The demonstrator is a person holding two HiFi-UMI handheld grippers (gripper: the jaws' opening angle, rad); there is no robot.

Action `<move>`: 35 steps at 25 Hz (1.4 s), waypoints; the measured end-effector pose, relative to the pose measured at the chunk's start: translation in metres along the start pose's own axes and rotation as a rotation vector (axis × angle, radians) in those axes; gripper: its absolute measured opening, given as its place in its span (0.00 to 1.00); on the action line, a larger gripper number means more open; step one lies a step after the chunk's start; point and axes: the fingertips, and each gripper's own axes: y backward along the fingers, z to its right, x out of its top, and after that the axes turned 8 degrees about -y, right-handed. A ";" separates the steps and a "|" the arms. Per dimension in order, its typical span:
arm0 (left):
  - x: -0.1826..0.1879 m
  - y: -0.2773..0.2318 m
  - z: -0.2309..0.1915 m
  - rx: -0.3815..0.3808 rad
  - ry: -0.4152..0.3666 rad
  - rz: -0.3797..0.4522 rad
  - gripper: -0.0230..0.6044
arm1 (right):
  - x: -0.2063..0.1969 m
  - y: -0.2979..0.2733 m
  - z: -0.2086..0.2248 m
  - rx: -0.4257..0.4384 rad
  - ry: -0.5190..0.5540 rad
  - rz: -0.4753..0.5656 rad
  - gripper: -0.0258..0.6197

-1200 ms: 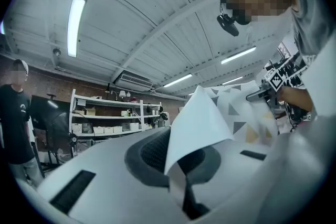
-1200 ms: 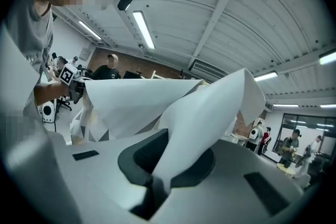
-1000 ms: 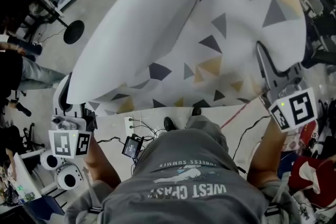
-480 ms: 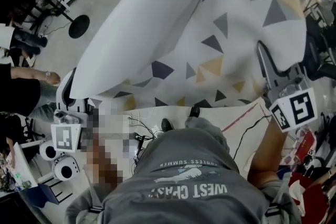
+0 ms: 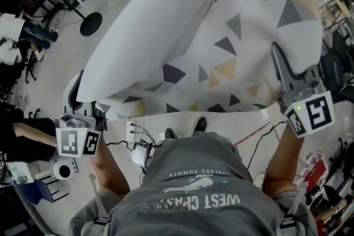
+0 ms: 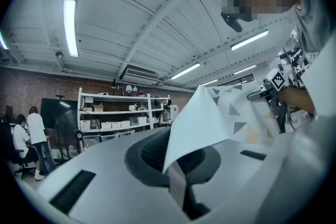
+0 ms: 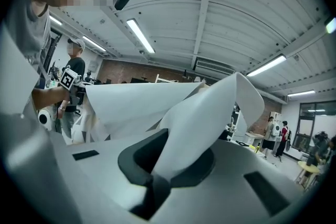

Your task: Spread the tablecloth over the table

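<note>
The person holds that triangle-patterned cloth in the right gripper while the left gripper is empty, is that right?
Not quite: the left gripper is not empty. The left gripper view shows its jaws shut on an edge of the tablecloth. The right gripper does hold the cloth, as you said.

left claw point(image 6: 179, 187) clamps a corner of the triangle-patterned tablecloth point(image 6: 206, 126); shelves point(image 6: 119, 115) behind.
</note>
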 end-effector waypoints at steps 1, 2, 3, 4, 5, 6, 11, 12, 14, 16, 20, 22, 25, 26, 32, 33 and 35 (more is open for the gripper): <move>-0.001 0.000 -0.001 0.004 -0.002 -0.003 0.04 | -0.001 -0.003 0.000 0.005 0.000 0.000 0.06; -0.001 0.000 -0.002 0.009 -0.003 -0.007 0.04 | -0.001 -0.006 0.001 0.010 -0.002 -0.001 0.06; -0.002 -0.001 -0.002 0.012 -0.005 -0.012 0.04 | -0.002 -0.008 0.002 0.015 -0.004 -0.001 0.06; -0.002 -0.001 -0.002 0.015 -0.005 -0.017 0.04 | -0.002 -0.010 0.003 0.019 -0.007 -0.003 0.06; -0.003 -0.002 -0.002 0.016 -0.004 -0.021 0.04 | -0.003 -0.011 0.004 0.022 -0.009 -0.004 0.06; -0.004 -0.003 -0.002 0.016 -0.002 -0.026 0.04 | -0.004 -0.012 0.005 0.025 -0.012 -0.005 0.06; -0.008 -0.008 -0.003 0.017 0.000 -0.043 0.04 | -0.009 -0.018 0.010 0.025 -0.030 -0.018 0.06; -0.009 -0.010 -0.003 0.015 0.000 -0.045 0.04 | -0.010 -0.020 0.011 0.023 -0.034 -0.023 0.06; -0.012 -0.015 -0.003 0.006 0.004 -0.051 0.04 | -0.013 -0.023 0.012 0.016 -0.037 -0.035 0.06; -0.017 -0.019 -0.002 -0.006 0.012 -0.058 0.04 | -0.016 -0.025 0.012 0.006 -0.040 -0.049 0.06; -0.023 -0.022 0.000 -0.041 0.023 -0.047 0.04 | -0.019 -0.019 0.007 -0.026 -0.053 -0.056 0.06; -0.022 -0.022 0.001 -0.056 0.026 -0.031 0.04 | -0.018 -0.012 0.006 -0.047 -0.053 -0.052 0.06; -0.023 -0.020 0.001 -0.081 0.034 -0.017 0.04 | -0.016 -0.003 0.000 -0.078 -0.051 -0.057 0.06; -0.026 -0.022 -0.004 -0.088 0.037 -0.013 0.04 | -0.015 -0.007 -0.002 -0.086 -0.050 -0.061 0.06; -0.072 -0.078 -0.074 -0.120 0.065 -0.011 0.04 | -0.013 -0.096 -0.012 -0.114 -0.053 -0.081 0.06; -0.078 -0.083 -0.080 -0.125 0.068 -0.012 0.04 | -0.015 -0.103 -0.014 -0.118 -0.056 -0.085 0.06; -0.092 -0.096 -0.088 -0.133 0.077 -0.015 0.04 | -0.022 -0.121 -0.011 -0.123 -0.064 -0.093 0.06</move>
